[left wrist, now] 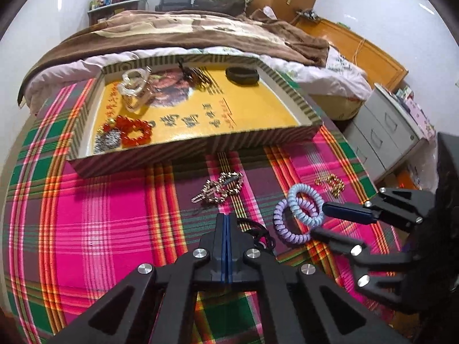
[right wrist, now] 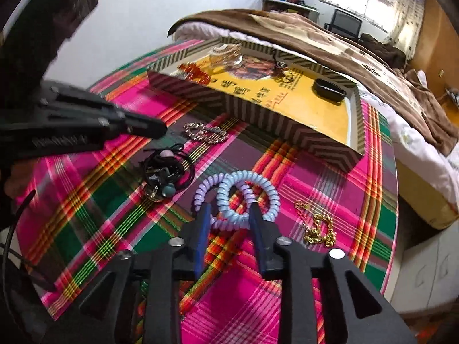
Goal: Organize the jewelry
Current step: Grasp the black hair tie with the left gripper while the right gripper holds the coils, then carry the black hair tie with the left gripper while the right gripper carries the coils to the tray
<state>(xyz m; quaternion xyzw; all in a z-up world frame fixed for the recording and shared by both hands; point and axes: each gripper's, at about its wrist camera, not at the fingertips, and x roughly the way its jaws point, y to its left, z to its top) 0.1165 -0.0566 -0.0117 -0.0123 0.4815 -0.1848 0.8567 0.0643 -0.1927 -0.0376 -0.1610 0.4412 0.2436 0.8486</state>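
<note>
Found the left gripper (left wrist: 226,222) pinched fully together, pads flush, nothing visible between them; hung over the plaid cloth (left wrist: 100,215), tip just beside the tangle of black hair ties (left wrist: 259,233); could not tell whether it touched them. Found the right gripper (right wrist: 229,219) partly spread, its blue-padded fingers (right wrist: 204,223) straddling the two coil ties (right wrist: 243,197), one lilac and one pale blue, overlapped on the cloth; saw the tips at the coils' near edge with no clear squeeze on them, so gripping nothing as far as could be told.

Noted a gold chain (right wrist: 318,226) heaped just right of the coil ties, apart from them; noted a sparkly link bracelet (left wrist: 221,189) farther on, between the hair ties and the striped box (left wrist: 200,149). Saw the box resting on the cloth near the bed's edge, open at the top, yellow print on its floor; counted inside it a clear hair claw (left wrist: 134,86) at the far left, a red bead bracelet (left wrist: 134,132) in the near left corner touching a silvery piece (left wrist: 107,142), dark hair clips (left wrist: 198,76) at the far middle, and a black band (left wrist: 242,76) at the far right. Made out a bed with a brown blanket (left wrist: 186,31) beyond.
</note>
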